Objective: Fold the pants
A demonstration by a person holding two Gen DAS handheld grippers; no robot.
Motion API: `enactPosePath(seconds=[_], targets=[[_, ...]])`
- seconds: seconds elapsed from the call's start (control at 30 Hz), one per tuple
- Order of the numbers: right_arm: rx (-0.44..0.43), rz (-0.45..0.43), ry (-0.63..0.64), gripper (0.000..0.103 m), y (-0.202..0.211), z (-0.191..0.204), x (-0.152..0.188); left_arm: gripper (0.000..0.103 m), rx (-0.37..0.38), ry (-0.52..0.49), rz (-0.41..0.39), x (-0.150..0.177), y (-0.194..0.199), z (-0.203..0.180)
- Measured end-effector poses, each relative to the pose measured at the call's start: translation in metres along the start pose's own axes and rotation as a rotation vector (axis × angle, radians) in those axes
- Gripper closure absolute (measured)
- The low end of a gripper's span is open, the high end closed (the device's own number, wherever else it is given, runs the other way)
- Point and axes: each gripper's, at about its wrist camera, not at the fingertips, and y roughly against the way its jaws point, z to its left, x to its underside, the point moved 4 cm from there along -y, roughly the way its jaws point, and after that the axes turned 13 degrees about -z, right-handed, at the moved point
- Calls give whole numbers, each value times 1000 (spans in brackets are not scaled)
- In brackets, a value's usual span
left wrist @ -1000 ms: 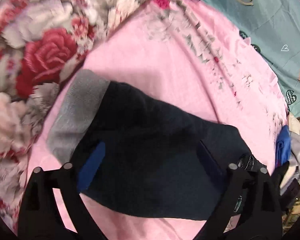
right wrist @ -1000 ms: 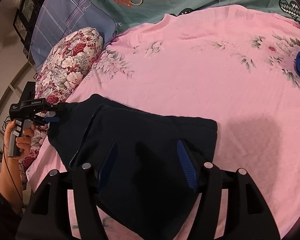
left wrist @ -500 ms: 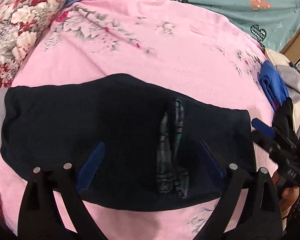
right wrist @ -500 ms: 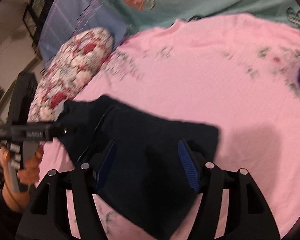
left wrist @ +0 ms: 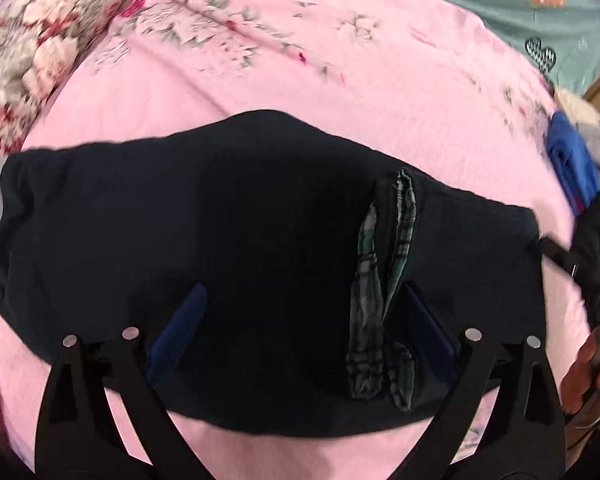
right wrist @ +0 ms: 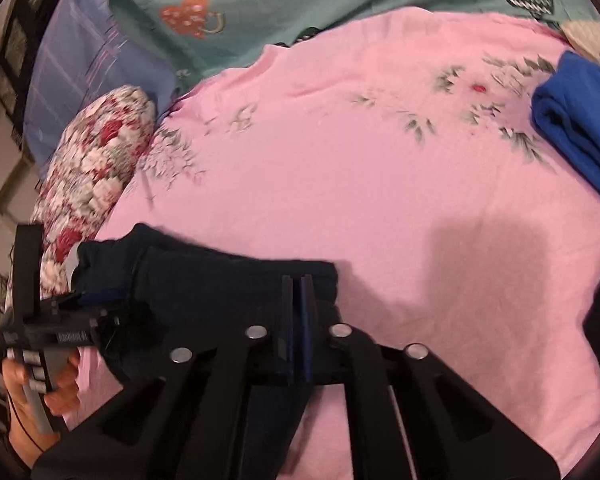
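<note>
Right hand-held gripper (right wrist: 297, 292) jaws just closed, pinching dark navy folded fabric pants (left wrist: 260, 264) at right end; left hand-held gripper (left wrist: 300, 320) open above them on pink floral bed sheet (left wrist: 300, 72); next fold looks ready.

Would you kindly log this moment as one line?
right gripper: just closed on pants edge | left gripper: open over pants | bed
</note>
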Motion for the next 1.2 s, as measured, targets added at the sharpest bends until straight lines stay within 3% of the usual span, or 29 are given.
enactPosePath(seconds=[0.03, 0.1, 0.2, 0.3, 0.4, 0.53, 0.57, 0.67, 0.8, 0.9, 1.07, 1.13, 1.2], targets=[[-84, 55, -3, 78, 1, 10, 7, 6, -10, -4, -7, 3, 7, 1], [-138, 122, 10, 69, 4, 25, 19, 6, -20, -29, -19, 10, 16, -2], [-146, 185, 106, 62, 13, 49, 43, 5, -20, -117, -18, 25, 21, -18], [-72, 210, 188, 60, 19, 47, 61, 2, -101, -156, -16, 30, 11, -11], [-49, 174, 147, 60, 37, 33, 56, 2, -100, -50, 22, 26, 14, 16], [-13, 109, 132, 56, 52, 29, 37, 2, -132, -11, -35, 17, 41, 43], [-11, 98, 125, 55, 51, 30, 31, 2, -135, 11, -46, 16, 48, 52], [24, 58, 107, 39, 41, 33, 17, 2, -135, 132, -57, 15, 68, 91], [2, 24, 27, 38, 25, 30, 10, 2, -125, 275, -62, 20, 83, 138], [-24, 8, -25, 38, 19, 25, 12, 2, -140, 306, -52, 23, 78, 159], [-81, -8, -46, 38, 15, 21, 14, 11, -129, 409, 3, 28, 54, 190], [-87, -20, -57, 38, 15, 18, 13, 20, -124, 413, 13, 27, 43, 196], [-74, -28, -55, 38, 15, 15, 12, 21, -133, 391, 0, 17, 33, 200]])
